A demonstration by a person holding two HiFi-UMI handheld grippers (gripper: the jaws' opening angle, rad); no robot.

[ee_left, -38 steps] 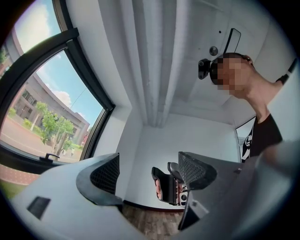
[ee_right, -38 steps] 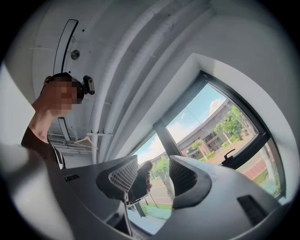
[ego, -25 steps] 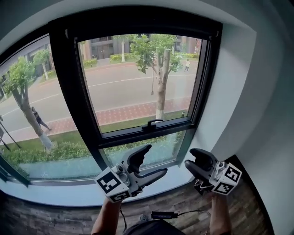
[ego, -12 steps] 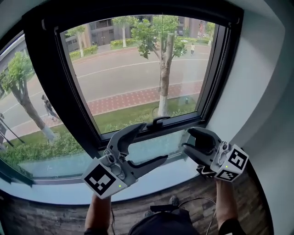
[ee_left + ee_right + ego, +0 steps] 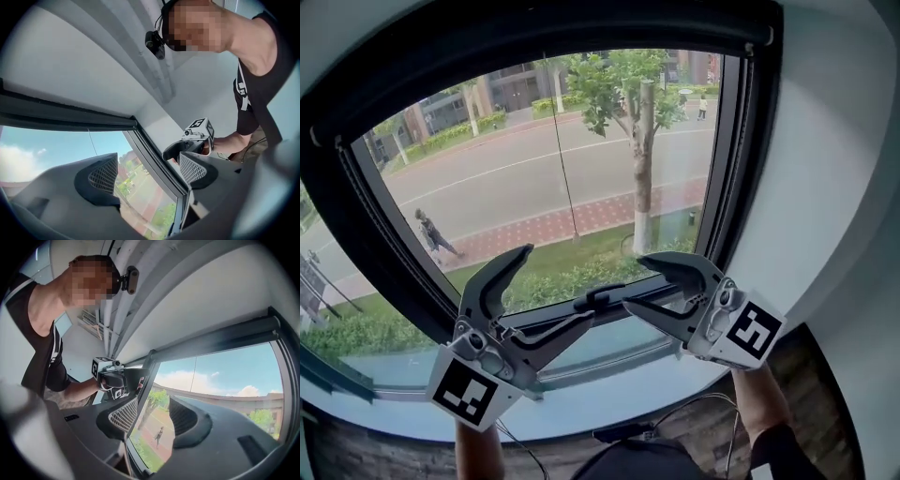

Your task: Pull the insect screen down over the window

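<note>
The insect screen is rolled up in a dark cassette (image 5: pixel 534 37) along the top of the black window frame (image 5: pixel 741 159). The cassette also shows in the left gripper view (image 5: pixel 70 117) and the right gripper view (image 5: pixel 225 338). A thin pull cord (image 5: pixel 565 169) hangs from it down the middle of the pane. My left gripper (image 5: pixel 558 286) is raised before the lower pane, open, with nothing between its jaws. My right gripper (image 5: pixel 637 284) is beside it, also open and empty. The cord's lower end hangs just above the two grippers. Both stand apart from it.
A black window handle (image 5: pixel 600 298) sits on the crossbar behind the grippers. A white sill (image 5: pixel 609 403) runs below, with a white wall (image 5: pixel 825 187) at the right. Outside are a road, trees and a walking person (image 5: pixel 431 232).
Both grippers have risen from near the sill up in front of the pane. The right one has moved left toward the middle. The head view has tilted up.
</note>
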